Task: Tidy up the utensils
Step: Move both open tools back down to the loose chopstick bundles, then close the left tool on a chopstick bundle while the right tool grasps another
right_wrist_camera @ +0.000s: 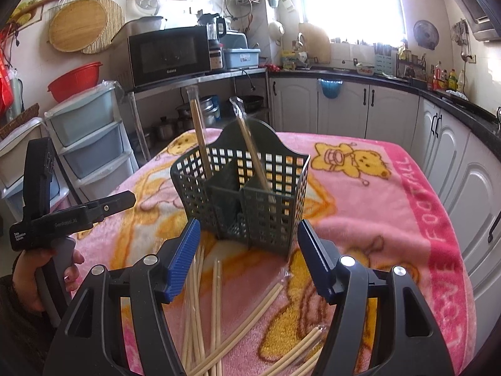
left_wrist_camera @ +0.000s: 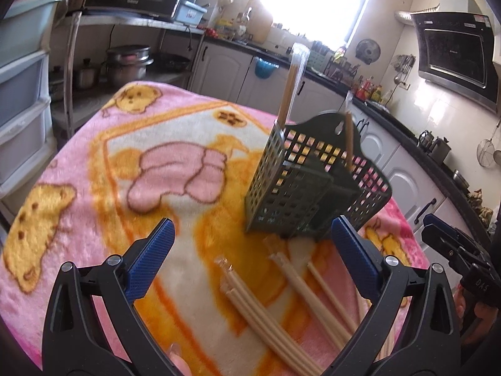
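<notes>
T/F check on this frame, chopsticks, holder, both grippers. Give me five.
1. Two wrapped chopstick pairs stand in the green holder. True.
2. The holder lies tipped on its side. False: it stands upright on the blanket.
3. The right gripper is clamped on a chopstick. False: its jaws are open and empty.
4. Loose chopsticks lie on the blanket in front of the holder. True.
5. The left gripper carries the holder. False: it is open, holding nothing.

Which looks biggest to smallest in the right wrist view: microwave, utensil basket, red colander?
1. Utensil basket, though it sits nearest the camera, so this may be misleading.
2. Microwave.
3. Red colander.
</notes>
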